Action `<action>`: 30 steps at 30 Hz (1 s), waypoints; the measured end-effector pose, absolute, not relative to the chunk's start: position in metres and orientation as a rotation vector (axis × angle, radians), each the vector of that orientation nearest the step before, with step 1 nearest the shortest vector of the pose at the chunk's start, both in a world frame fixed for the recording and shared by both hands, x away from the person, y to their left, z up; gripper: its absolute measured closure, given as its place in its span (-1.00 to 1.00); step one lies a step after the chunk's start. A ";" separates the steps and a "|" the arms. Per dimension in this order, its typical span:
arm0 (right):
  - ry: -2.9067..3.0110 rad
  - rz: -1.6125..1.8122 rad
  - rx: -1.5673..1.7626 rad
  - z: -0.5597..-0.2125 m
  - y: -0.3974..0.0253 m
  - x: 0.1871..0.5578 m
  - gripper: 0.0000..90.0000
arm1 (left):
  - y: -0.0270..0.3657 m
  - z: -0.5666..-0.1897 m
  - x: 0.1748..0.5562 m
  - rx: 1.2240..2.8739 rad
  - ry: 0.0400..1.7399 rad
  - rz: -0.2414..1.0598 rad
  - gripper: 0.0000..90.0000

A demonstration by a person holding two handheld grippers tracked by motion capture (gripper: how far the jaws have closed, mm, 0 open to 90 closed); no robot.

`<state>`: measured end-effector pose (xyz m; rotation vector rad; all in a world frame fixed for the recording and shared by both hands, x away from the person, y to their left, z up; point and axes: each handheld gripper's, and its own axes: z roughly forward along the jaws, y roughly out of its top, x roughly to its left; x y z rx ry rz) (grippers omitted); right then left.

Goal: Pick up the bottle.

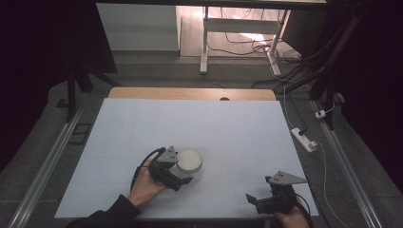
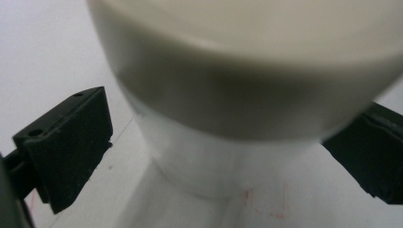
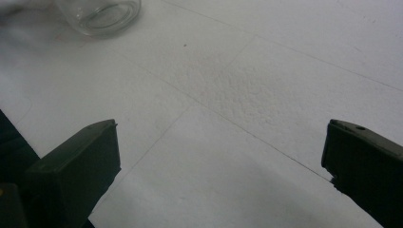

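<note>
High view: my left gripper (image 1: 183,172) brackets the cream-lidded jar (image 1: 189,163), jaws not touching; my right gripper (image 1: 259,198) gapes, well apart.

No text, label, brand, number or sign can be read anywhere.

White table (image 1: 228,128), L gripper (image 1: 183,175) at lidded jar (image 1: 189,161), R gripper (image 1: 254,199) near front edge

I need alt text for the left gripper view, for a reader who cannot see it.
A clear glass jar with a cream lid stands close up on the white table. The left gripper has one black jaw on each side of it, both apart from the glass.
</note>
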<state>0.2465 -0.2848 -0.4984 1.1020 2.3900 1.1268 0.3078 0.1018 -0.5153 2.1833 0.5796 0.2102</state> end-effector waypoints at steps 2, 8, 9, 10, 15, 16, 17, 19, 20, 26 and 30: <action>2.391 1.127 1.102 -0.498 -0.285 0.246 -1.00 | 0.099 -0.515 0.309 2.177 0.574 0.206 -1.00; 2.392 1.128 1.102 -0.498 -0.285 0.247 -1.00 | 0.094 -0.514 0.315 2.178 0.551 0.192 -1.00; 2.391 1.128 1.102 -0.498 -0.285 0.247 -1.00 | 0.093 -0.514 0.315 2.179 0.547 0.188 -1.00; 2.392 1.128 1.102 -0.499 -0.285 0.247 -1.00 | 0.093 -0.514 0.316 2.181 0.543 0.186 -1.00; 2.392 1.128 1.102 -0.499 -0.285 0.247 -1.00 | 0.093 -0.513 0.315 2.170 0.515 0.181 -0.87; 2.392 1.128 1.102 -0.498 -0.285 0.247 -1.00 | 0.093 -0.513 0.315 2.171 0.513 0.185 -0.87; 2.392 1.128 1.103 -0.498 -0.285 0.246 -1.00 | 0.093 -0.513 0.315 2.172 0.511 0.186 -0.86; 2.391 1.128 1.102 -0.498 -0.285 0.247 -1.00 | 0.093 -0.513 0.315 2.175 0.506 0.189 -0.85; 2.391 1.129 1.102 -0.498 -0.285 0.247 -1.00 | 0.092 -0.512 0.315 2.177 0.510 0.190 -0.85; 2.391 1.129 1.101 -0.498 -0.285 0.246 -1.00 | 0.092 -0.511 0.315 2.182 0.517 0.192 -0.84; 2.391 1.130 1.099 -0.498 -0.285 0.246 -1.00 | 0.091 -0.511 0.314 2.182 0.520 0.199 -0.84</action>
